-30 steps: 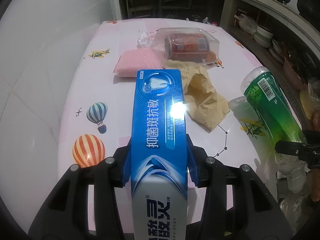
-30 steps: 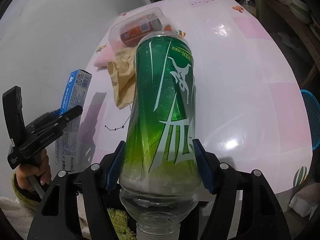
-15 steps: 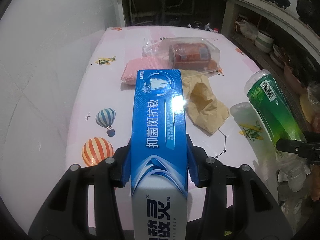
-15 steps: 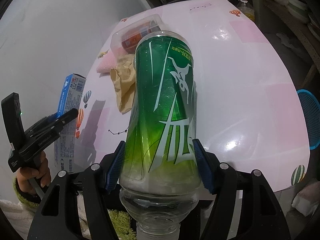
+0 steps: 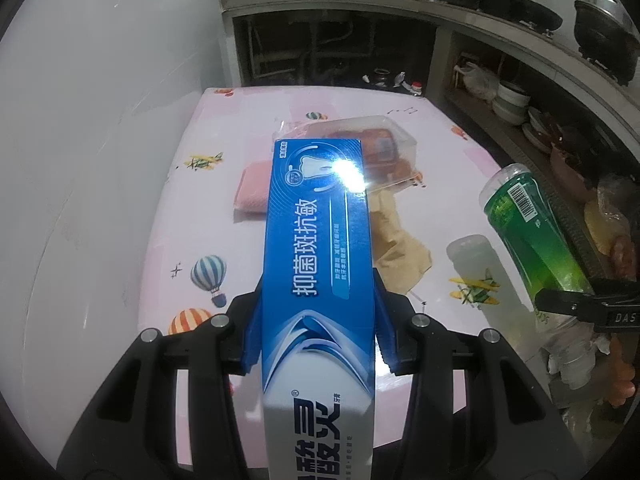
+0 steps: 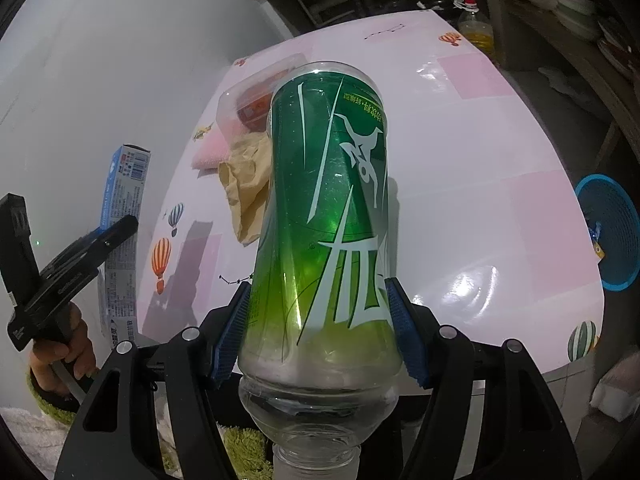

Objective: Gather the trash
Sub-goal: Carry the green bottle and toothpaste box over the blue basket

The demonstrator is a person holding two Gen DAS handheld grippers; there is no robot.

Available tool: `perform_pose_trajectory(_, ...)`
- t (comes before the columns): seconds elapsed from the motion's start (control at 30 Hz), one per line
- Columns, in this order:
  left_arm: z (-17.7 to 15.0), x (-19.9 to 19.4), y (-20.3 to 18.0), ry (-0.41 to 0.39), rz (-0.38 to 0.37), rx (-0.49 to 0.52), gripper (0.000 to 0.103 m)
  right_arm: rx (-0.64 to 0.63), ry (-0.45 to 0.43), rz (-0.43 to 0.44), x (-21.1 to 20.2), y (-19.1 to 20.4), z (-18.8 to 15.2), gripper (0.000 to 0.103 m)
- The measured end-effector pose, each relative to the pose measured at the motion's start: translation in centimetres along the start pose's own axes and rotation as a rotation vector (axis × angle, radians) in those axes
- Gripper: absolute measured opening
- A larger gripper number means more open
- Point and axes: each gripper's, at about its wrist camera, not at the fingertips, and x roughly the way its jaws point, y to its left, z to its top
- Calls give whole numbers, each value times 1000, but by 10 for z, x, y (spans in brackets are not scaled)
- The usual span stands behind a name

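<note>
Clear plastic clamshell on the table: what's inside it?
Through the clear plastic clamshell a red-orange labelled item shows, lying on its side; it looks like a can or packet. The toothpaste box and green bottle cover part of it, so the rest is hidden.

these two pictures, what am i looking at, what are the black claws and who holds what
Each picture comes from a camera mounted on a hand-held gripper, looking forward along its two black fingers. A person holds one gripper in each hand; there is no robot arm.

In the left view, the left gripper is clamped on a blue toothpaste box. In the right view, the right gripper is clamped on a green bottle, neck toward the camera.

Below them is a pink table. Lying on it are a clear plastic container, a crumpled brown paper and a pink cloth. A blue basket sits past the table's edge.
</note>
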Motion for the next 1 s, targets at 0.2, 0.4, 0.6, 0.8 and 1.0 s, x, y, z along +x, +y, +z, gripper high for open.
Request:
perform_pose_trajectory(0.2, 7, -5, -14, -15, -27, 19, 44, 34, -55, 13, -19, -9, -3, 65)
perform_pose_trajectory(0.4, 19, -14, -43, -47, -80, 57, 44, 66, -129, 13, -48, -26, -7, 65)
perform_pose_trajectory(0.6, 42, -21, -99, -86, -198, 126, 44, 140, -237, -21, -91, -58, -18, 65)
perform_pose_trajectory(0.8, 65, -17, -173, -74, -380, 198, 44, 289, -360, -108, -143, -115, -46, 65)
perform_pose_trajectory(1.0, 82, 6, -277, 21, -569, 286, 44, 505, -443, -228, -182, -191, -96, 65)
